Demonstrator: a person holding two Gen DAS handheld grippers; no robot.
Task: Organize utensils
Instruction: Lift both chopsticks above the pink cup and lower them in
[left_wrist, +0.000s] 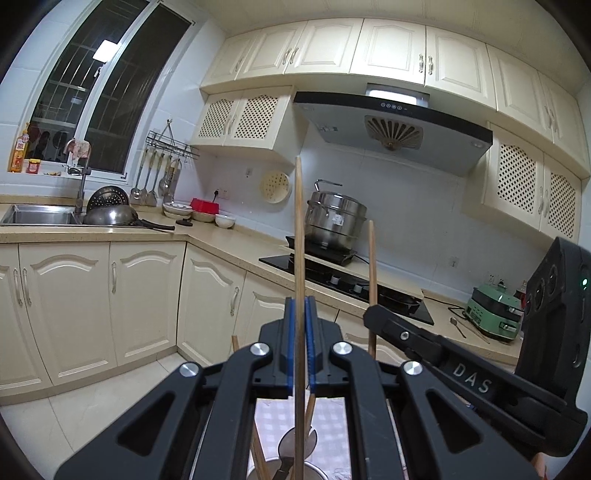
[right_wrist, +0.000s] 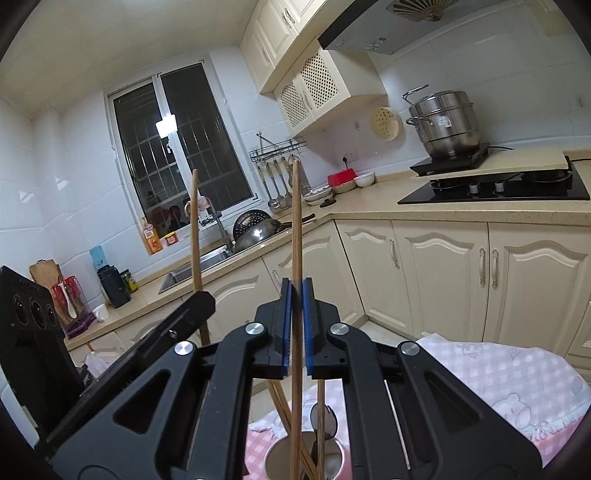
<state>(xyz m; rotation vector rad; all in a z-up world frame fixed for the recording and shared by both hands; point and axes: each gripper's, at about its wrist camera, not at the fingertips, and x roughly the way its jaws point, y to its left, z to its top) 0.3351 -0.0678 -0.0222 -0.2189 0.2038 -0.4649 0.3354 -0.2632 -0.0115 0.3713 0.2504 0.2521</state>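
My left gripper is shut on a wooden chopstick that stands upright between its blue pads. My right gripper is shut on a second upright chopstick. The two grippers are side by side: the right one with its chopstick shows in the left wrist view, and the left one with its chopstick shows in the right wrist view. Below both, a metal utensil cup holds more chopsticks and a spoon; the held chopsticks' lower ends reach down toward it.
The cup stands on a pink checked cloth. Beyond is an L-shaped kitchen counter with a sink, a wok, bowls, a black hob bearing a steel steamer pot, and a green appliance.
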